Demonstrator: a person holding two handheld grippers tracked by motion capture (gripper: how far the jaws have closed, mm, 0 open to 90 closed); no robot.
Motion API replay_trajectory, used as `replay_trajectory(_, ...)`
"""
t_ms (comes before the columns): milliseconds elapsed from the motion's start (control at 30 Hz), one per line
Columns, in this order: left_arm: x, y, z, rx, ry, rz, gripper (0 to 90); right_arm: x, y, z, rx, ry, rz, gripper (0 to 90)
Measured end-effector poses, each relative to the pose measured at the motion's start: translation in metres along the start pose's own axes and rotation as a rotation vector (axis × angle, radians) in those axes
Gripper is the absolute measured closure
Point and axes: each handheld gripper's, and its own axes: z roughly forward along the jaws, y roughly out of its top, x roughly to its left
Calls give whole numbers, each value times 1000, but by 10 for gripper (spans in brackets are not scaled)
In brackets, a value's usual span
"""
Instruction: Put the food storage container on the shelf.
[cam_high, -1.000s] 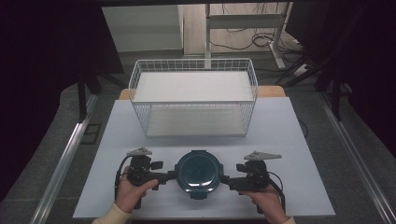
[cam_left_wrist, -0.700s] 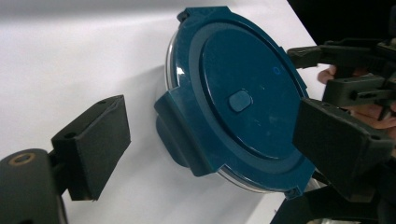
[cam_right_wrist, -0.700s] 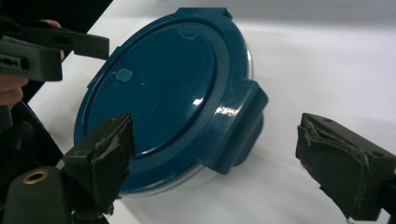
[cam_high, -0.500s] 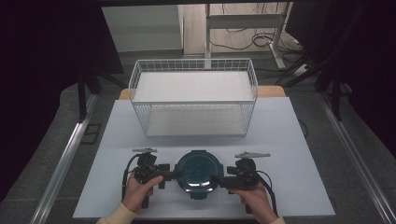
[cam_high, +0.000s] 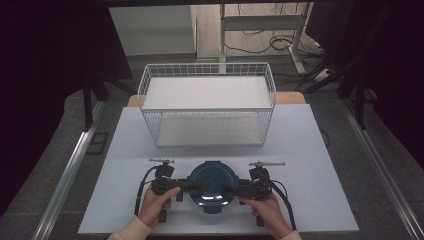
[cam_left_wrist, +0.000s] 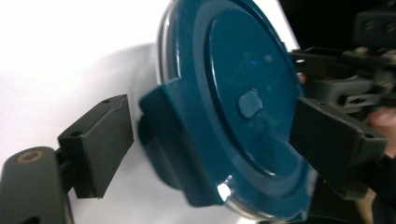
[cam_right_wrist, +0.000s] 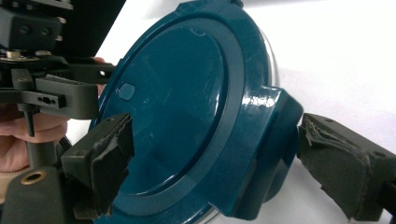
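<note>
Round teal lidded container (cam_high: 212, 186) on tabletop (cam_high: 310, 150): rigid, glossy, likely slippery plastic. Left gripper (cam_high: 183, 187) and right gripper (cam_high: 233, 189) both open, straddling side latch tabs (cam_left_wrist: 175, 144); best hold there.

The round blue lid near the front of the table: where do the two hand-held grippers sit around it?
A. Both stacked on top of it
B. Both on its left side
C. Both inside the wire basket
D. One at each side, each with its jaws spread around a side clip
D: in the high view the left hand-held gripper and the right hand-held gripper flank the blue lid, and each gripper view shows open jaws either side of a clip.
</note>
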Motion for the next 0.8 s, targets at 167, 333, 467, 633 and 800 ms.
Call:
replay_trajectory(167, 0, -2, 4, 10, 5, -1, 162, -3, -1, 4, 9, 22, 36, 137)
replay_trajectory(333, -1, -2, 3, 12, 23, -10, 208, -4, -2, 6, 22, 38, 72, 193)
replay_trajectory(467, -3, -2, -1, 5, 39, -7, 256, -9, -2, 3, 18, 59, 110, 247)
replay_trajectory(633, -5, -3, -4, -3, 37, -9, 284, -9, -3, -1, 16, 71, 103, 277)
replay_trajectory(800, -9, -7, -7, -24, 43, 5, 303, -8, -7, -6, -11, 81, 76, 303)
